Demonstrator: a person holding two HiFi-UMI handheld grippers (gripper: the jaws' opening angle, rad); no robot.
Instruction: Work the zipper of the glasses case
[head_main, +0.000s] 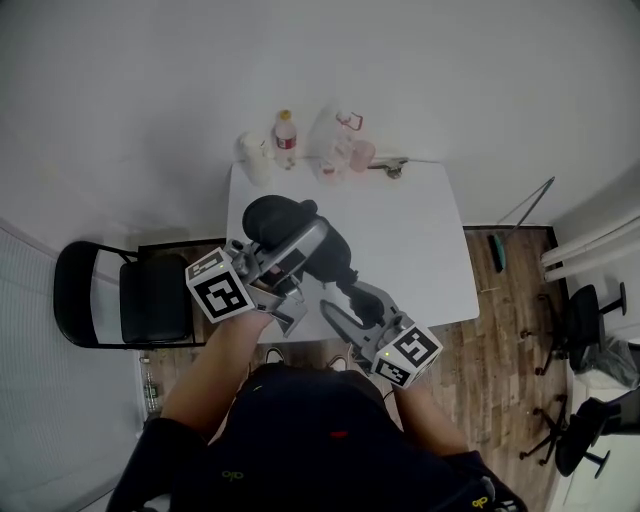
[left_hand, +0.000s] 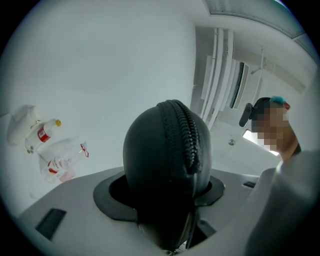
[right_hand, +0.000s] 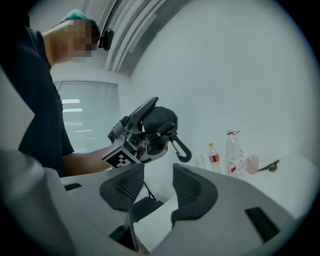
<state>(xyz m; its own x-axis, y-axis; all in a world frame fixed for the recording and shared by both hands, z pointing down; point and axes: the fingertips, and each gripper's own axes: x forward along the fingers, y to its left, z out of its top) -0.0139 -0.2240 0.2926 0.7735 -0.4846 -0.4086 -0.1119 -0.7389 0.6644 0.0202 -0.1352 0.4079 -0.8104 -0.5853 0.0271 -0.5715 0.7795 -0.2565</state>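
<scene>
Surveying from the head view, I find a white table (head_main: 430, 230) set against a pale wall, with a black chair (head_main: 100, 295) at its left side.

The left gripper (left_hand: 162, 191) has its jaws closed on the glasses case (left_hand: 160, 165). This is a black, rounded case, gripped at its lower end and standing up out of the pads. It is held up off the table, over the near left part of the tabletop.

The right gripper (right_hand: 152, 187) sits nearer the person, by the table's front edge. Its jaws stand moderately apart and its own view shows nothing between the pads. From that view the case is apart from it, up and ahead, with no contact.

Along the far edge of the table stand a clear plastic bottle (head_main: 330, 140), a small bottle with a red label (head_main: 286, 135) and a pink cup (head_main: 361, 153), all well apart from the grippers.

The zipper (left_hand: 187, 135) runs over the crown of the case and down the side facing the left gripper's camera. A black clip (right_hand: 181, 149) hangs from the case.
</scene>
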